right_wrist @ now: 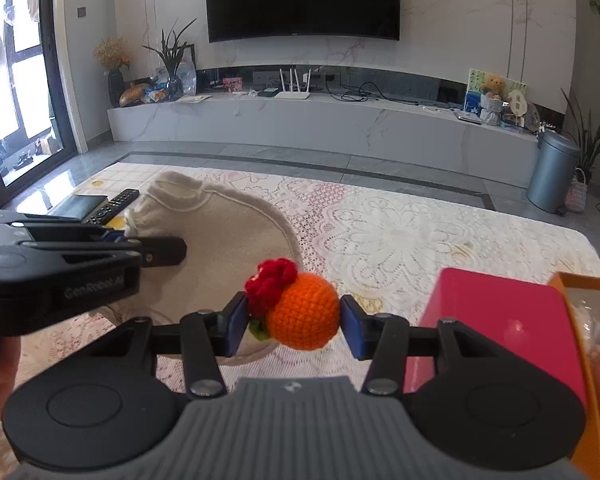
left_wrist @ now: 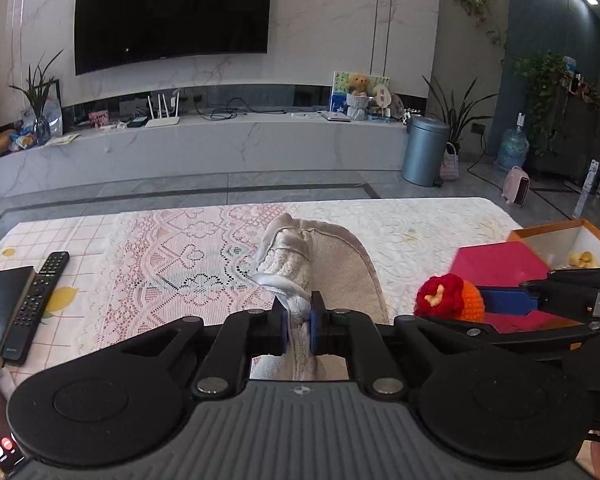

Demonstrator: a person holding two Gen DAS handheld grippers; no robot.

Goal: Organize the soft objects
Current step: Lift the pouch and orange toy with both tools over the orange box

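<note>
left fingers [left_wrist: 299,322] pinching the beige fabric slipper [left_wrist: 340,264], right fingers [right_wrist: 296,322] gripping a round crochet orange [right_wrist: 306,310], yellow toy [left_wrist: 581,259] in the box [left_wrist: 556,236] only shows leftside

My left gripper [left_wrist: 299,326] is clamped on the edge of a beige fabric pouch [left_wrist: 340,272], its blue pads pinching grey-white cloth between them. The pouch extends away from me over the lace tablecloth [left_wrist: 172,256]. To the right, my right gripper [left_wrist: 500,304] holds a crocheted orange ball [left_wrist: 466,300] with a red flower [left_wrist: 438,294], above a pink box [left_wrist: 496,264]. An orange-rimmed box [left_wrist: 560,236] sits beyond. A remote control [left_wrist: 36,306] lies at far left, beside a black case [left_wrist: 0,300].
</note>
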